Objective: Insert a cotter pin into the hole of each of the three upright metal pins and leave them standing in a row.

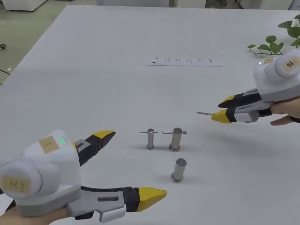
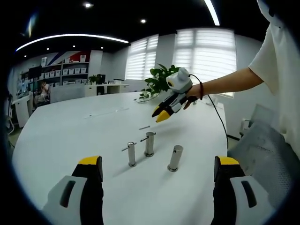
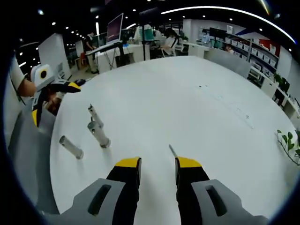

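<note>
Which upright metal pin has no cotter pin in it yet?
The front pin, standing alone; the left rear pin and right rear pin each have one through the top.

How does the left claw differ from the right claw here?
The left claw is open wide and empty; the right claw is pinched on a thin cotter pin. The left claw sits near the person, the right claw farther out. Both have yellow tips and aim toward the metal pins.
</note>
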`<state>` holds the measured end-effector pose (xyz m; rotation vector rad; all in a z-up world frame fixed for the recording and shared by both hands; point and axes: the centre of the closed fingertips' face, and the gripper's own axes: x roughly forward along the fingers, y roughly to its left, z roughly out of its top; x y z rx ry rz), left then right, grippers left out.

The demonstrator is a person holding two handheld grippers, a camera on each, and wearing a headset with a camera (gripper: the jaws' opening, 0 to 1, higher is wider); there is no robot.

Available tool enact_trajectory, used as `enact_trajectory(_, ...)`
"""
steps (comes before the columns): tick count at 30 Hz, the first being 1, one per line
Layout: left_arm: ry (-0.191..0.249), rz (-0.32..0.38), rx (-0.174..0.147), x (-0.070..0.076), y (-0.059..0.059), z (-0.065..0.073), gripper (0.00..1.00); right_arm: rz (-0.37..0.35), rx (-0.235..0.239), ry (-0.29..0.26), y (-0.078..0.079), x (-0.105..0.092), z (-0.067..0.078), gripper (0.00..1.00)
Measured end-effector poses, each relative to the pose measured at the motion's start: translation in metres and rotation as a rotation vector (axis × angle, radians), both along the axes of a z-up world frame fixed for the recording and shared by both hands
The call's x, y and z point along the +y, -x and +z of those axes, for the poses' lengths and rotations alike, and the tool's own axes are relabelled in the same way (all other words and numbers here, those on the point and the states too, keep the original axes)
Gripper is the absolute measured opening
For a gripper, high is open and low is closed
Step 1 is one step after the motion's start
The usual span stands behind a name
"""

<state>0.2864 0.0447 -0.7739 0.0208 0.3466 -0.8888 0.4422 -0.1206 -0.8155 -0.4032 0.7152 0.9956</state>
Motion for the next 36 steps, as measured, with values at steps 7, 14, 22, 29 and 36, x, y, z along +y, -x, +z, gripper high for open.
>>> enact_trajectory(7,-0.012,-0.007,0.001,0.000,0.000,-0.002,0.96,0.026,0.017,0.054,-0.010,-0.006,-0.011,0.26)
enact_trajectory(14,-0.024,-0.011,0.000,0.000,0.000,-0.005,0.93,0.070,0.026,0.110,-0.019,-0.011,-0.021,0.22)
enact_trajectory(22,-0.035,-0.011,0.000,0.001,-0.001,-0.009,0.92,0.107,0.035,0.160,-0.027,-0.015,-0.033,0.19)
enact_trajectory(29,-0.030,-0.009,-0.001,0.001,-0.003,-0.009,0.92,0.163,0.025,0.204,-0.029,-0.015,-0.038,0.16)
enact_trajectory(36,-0.031,-0.014,-0.002,0.001,-0.004,-0.011,0.90,0.197,0.025,0.223,-0.032,-0.011,-0.039,0.14)
